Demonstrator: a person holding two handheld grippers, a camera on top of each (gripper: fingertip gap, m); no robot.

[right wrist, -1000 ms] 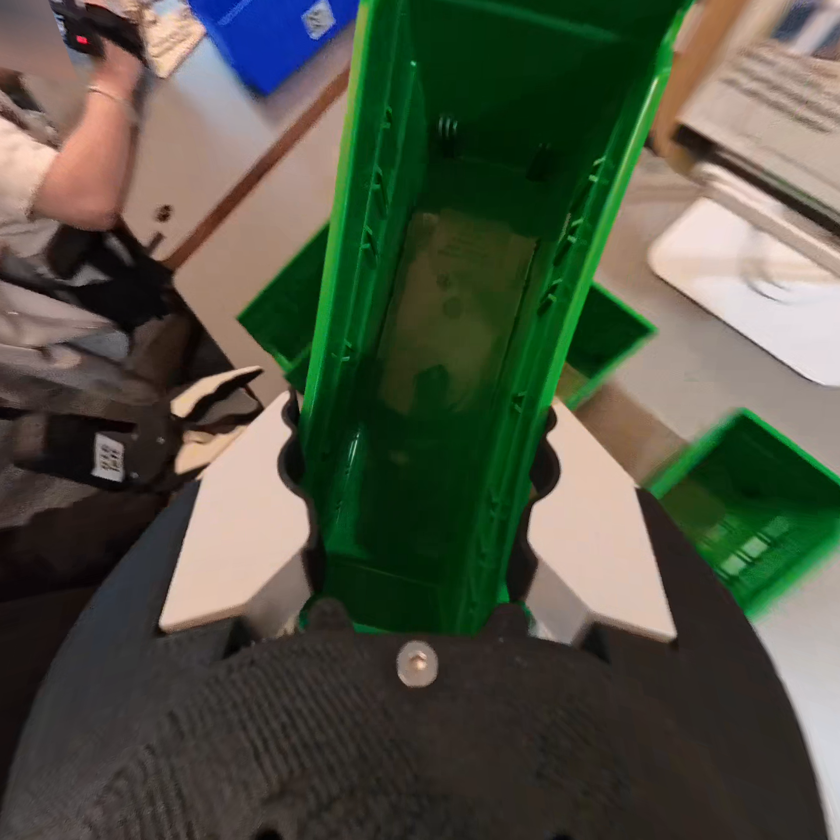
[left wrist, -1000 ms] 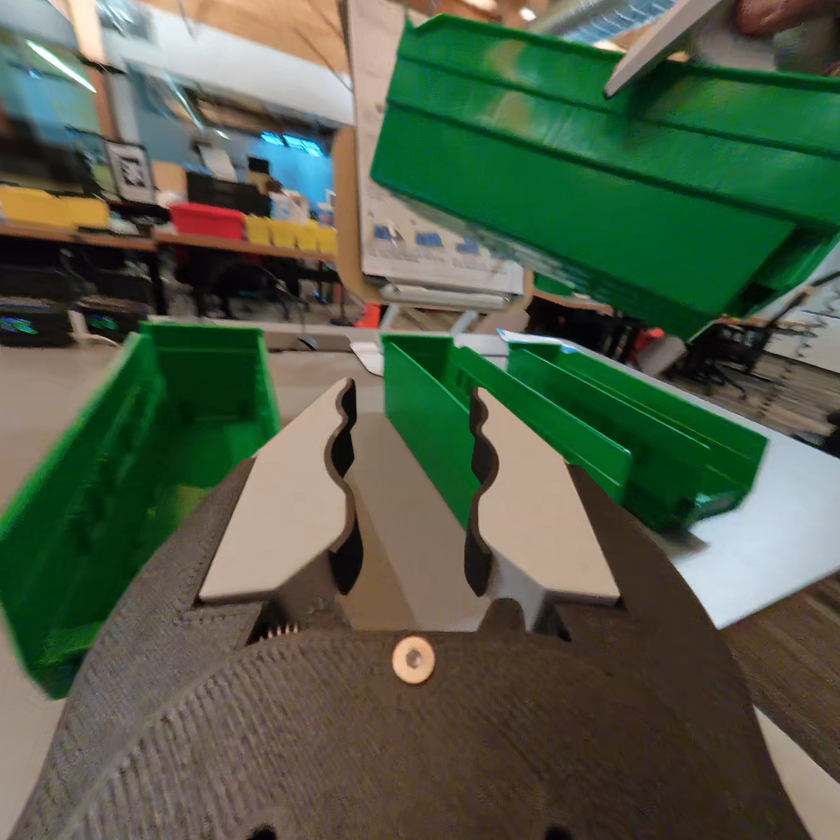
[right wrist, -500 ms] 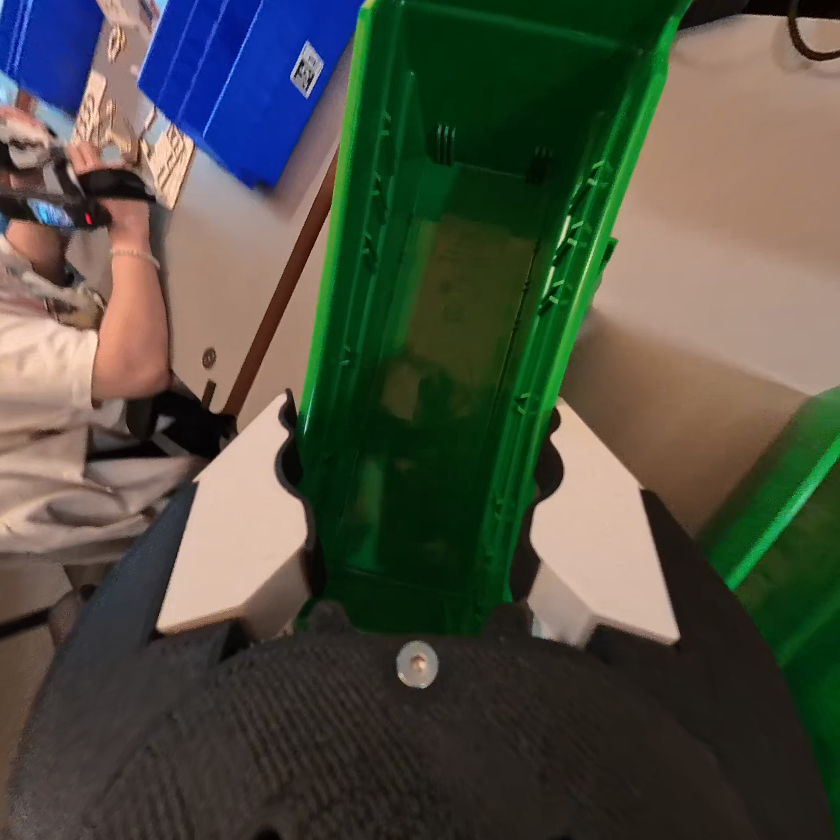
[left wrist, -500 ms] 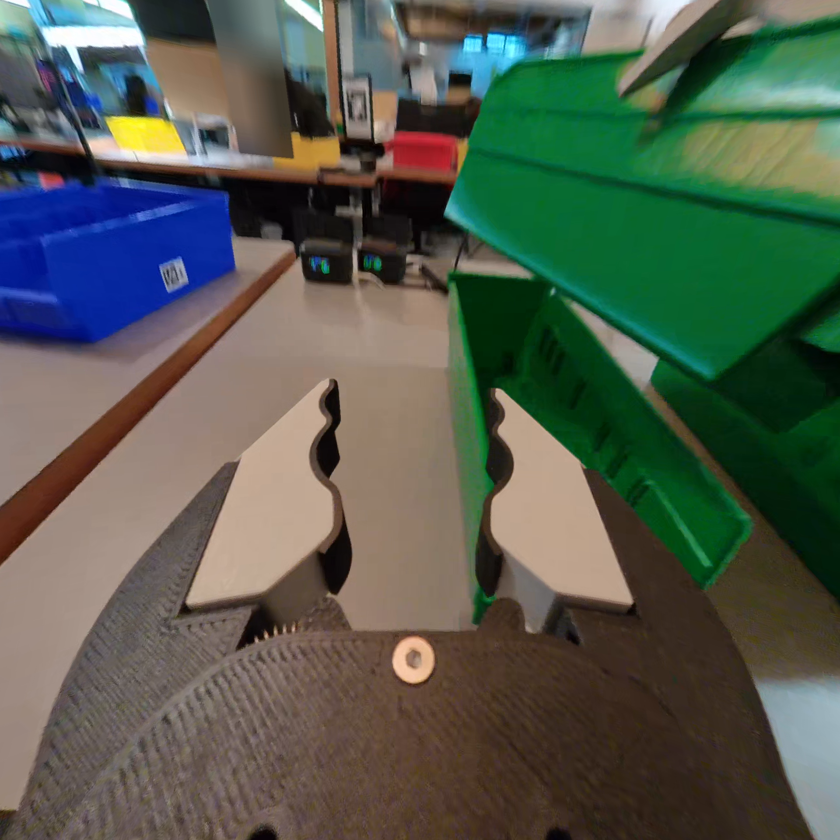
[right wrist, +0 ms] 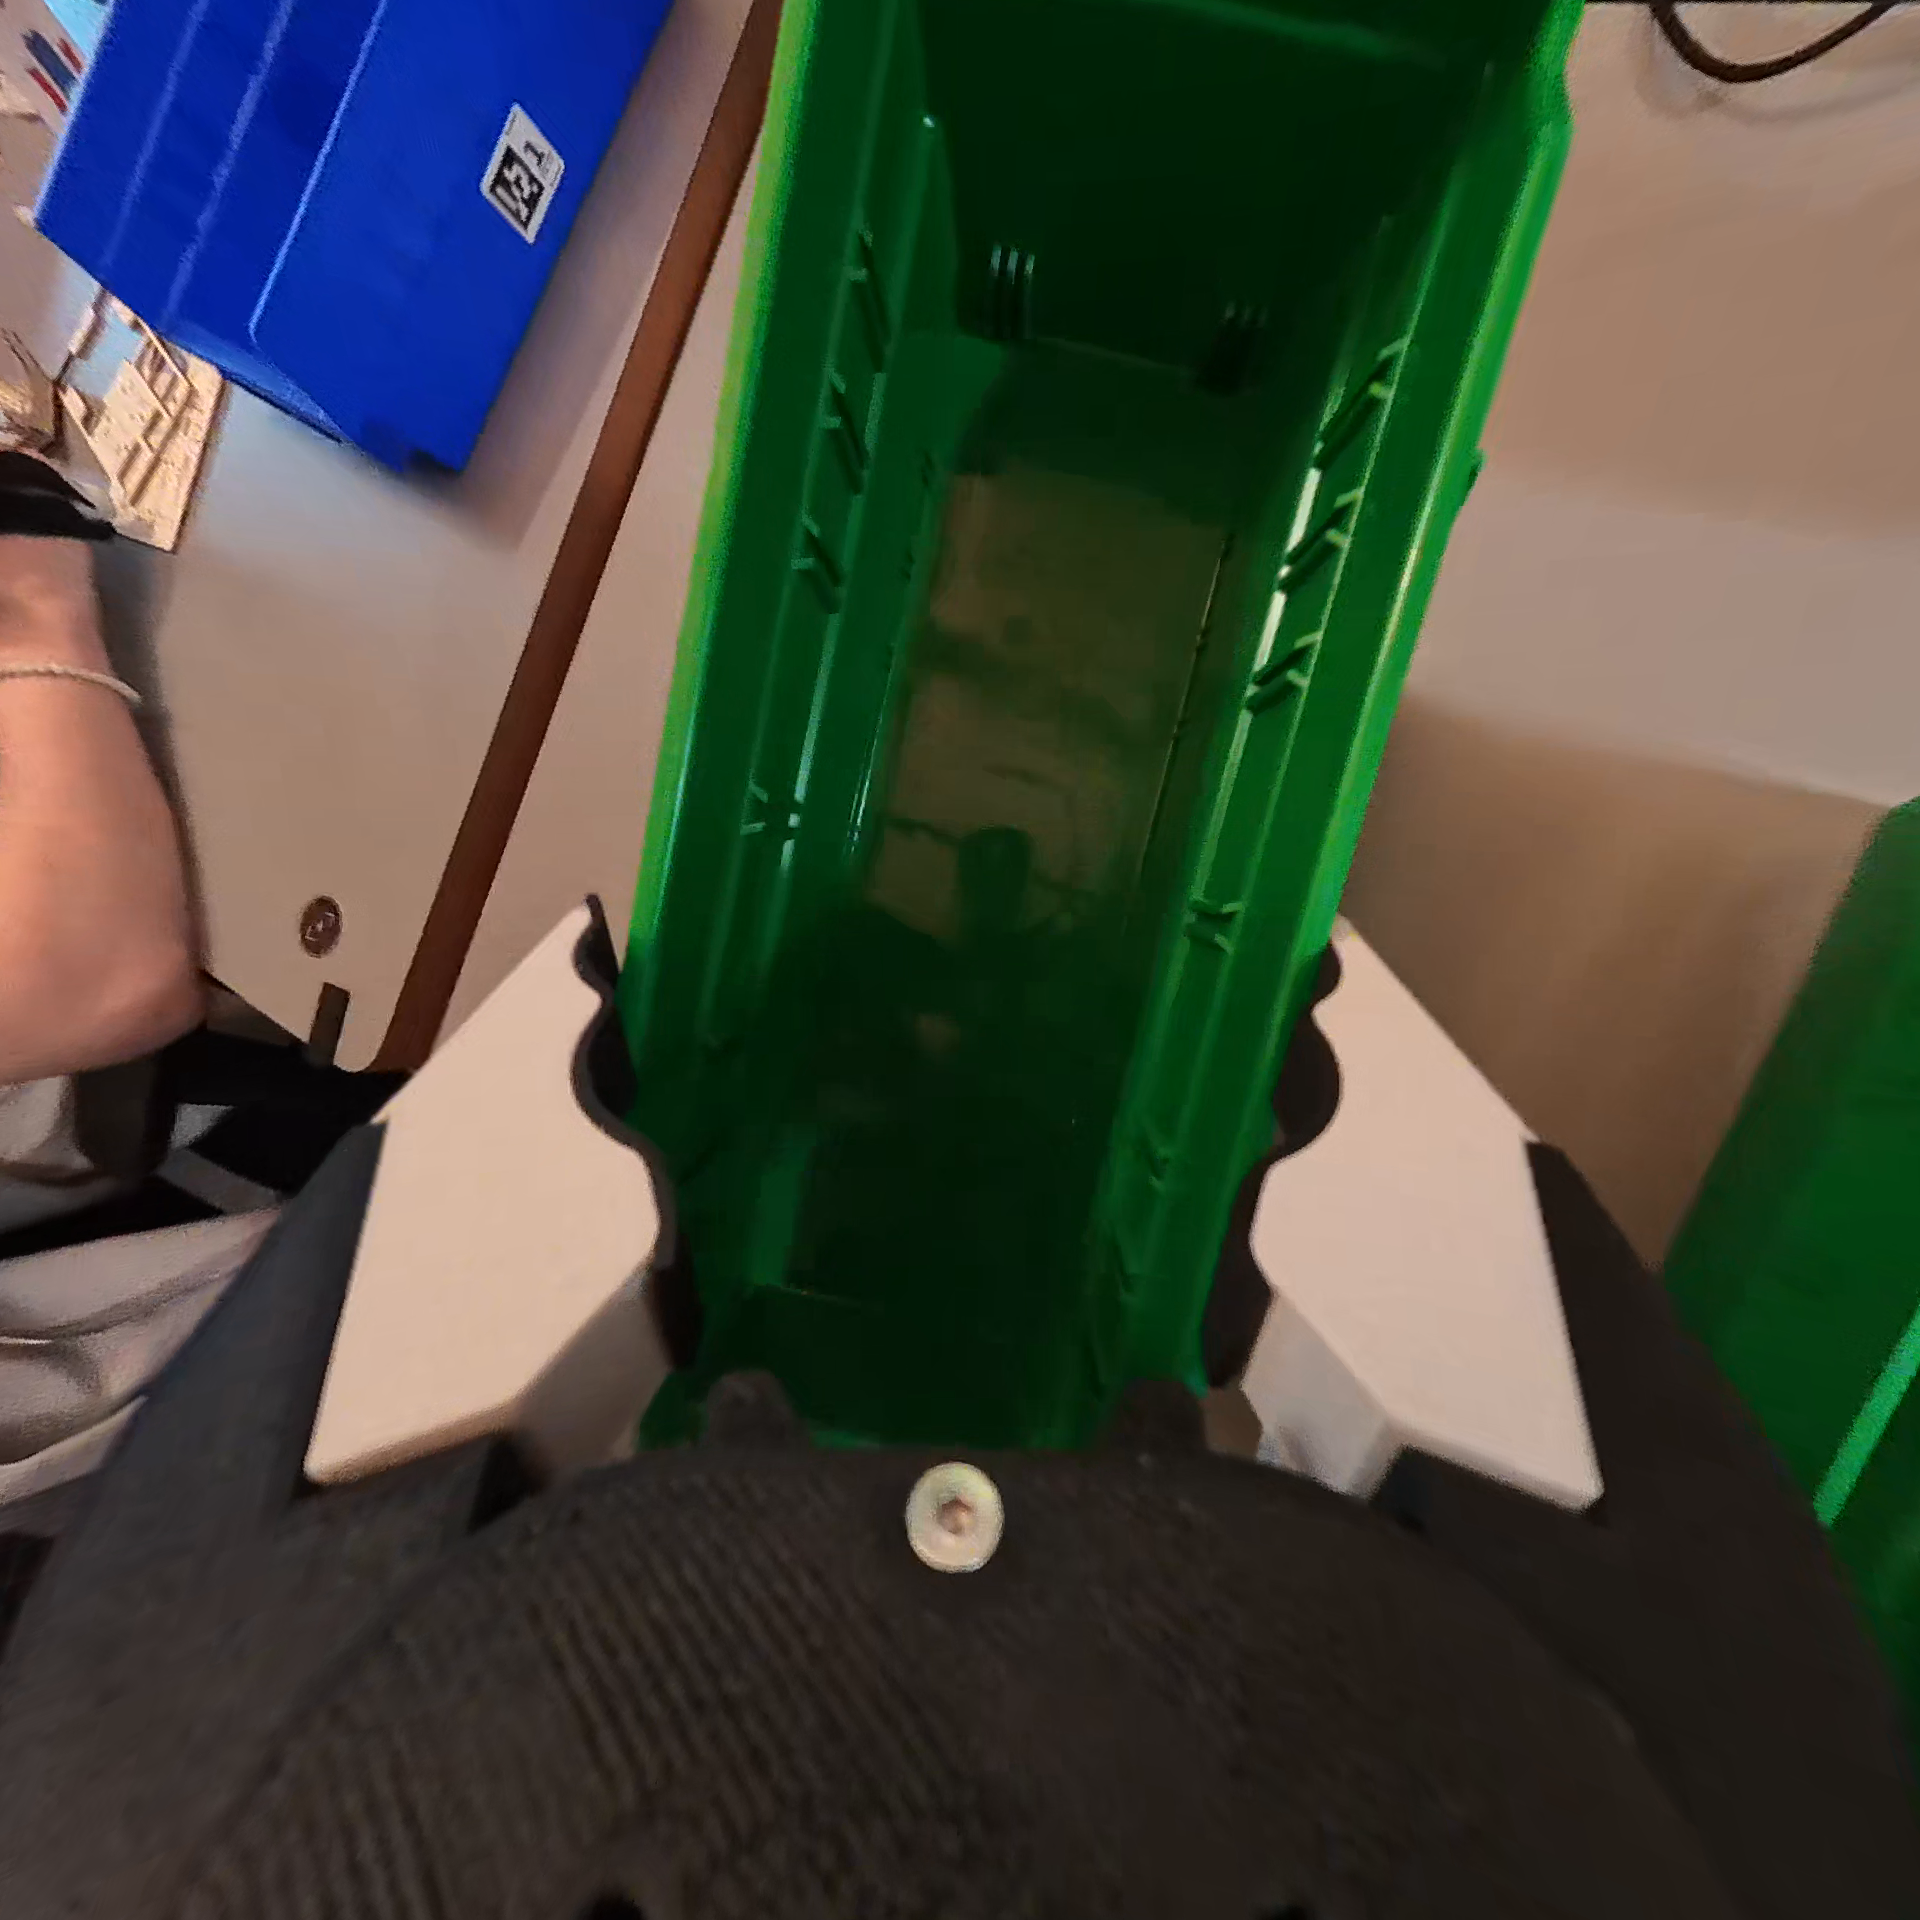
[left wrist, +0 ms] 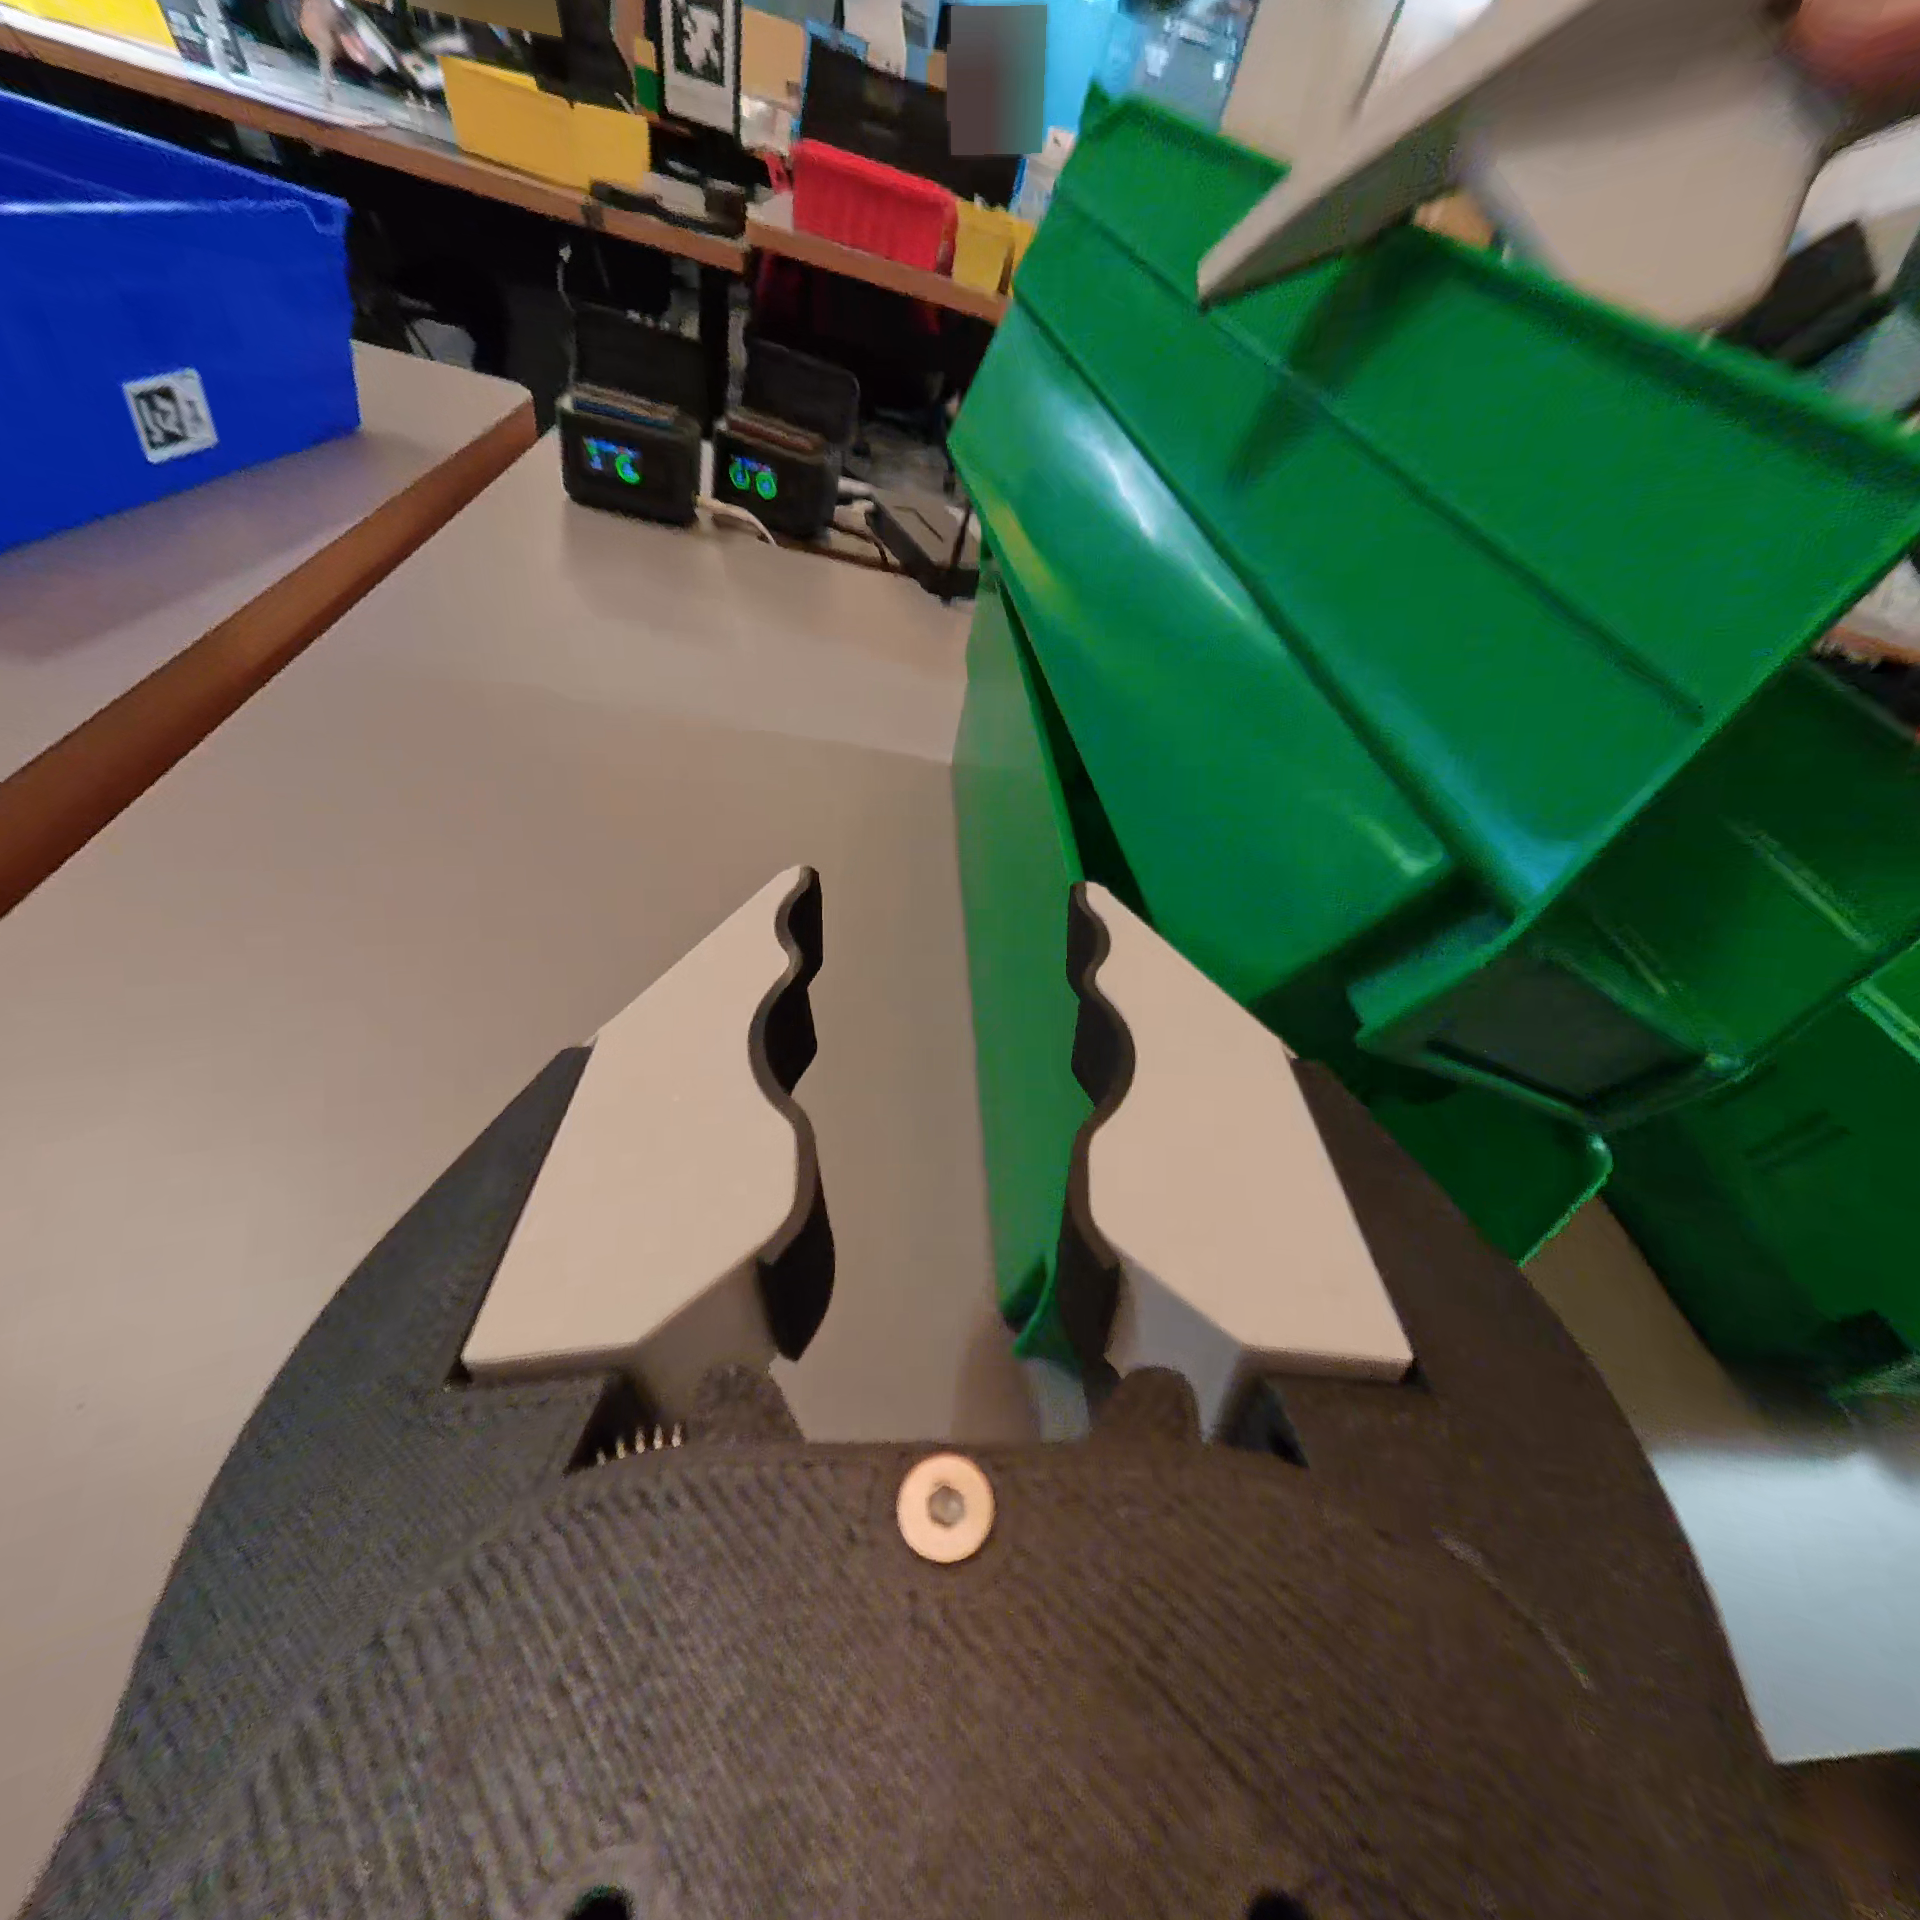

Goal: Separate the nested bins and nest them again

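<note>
My left tongs [left wrist: 943, 1091] now sit low at the near end of a green bin on the bench [left wrist: 540, 831] — half a second ago they were a little farther back from it, and a second ago they faced a different part of the bench with several bins spread out. They are apart and grip nothing; the bin wall [left wrist: 1013, 1039] runs up between them, close against the right-hand one. Whether it touches, I cannot tell.

My right tongs [right wrist: 954, 1143] are clamped on the long green bin [right wrist: 1049, 623], one on each side wall, as in both earlier views. In the left view that carried bin [left wrist: 1403, 582] has dropped from 1 o'clock toward 3 o'clock and tilts nose-down over the resting bins [left wrist: 1766, 1091]. I judge we are in the re-nesting half, with this bin about to go into one below while my left steadies the base.

Much is hard to read. The right view is filled by the bin's inside, so its far end and the target beneath are hidden; only a green edge [right wrist: 1829, 1195] shows at 3 o'clock. How many bins lie stacked at the right of the left view I cannot count. The blue bin [left wrist: 156, 312] at 10 o'clock is cut off.
</note>
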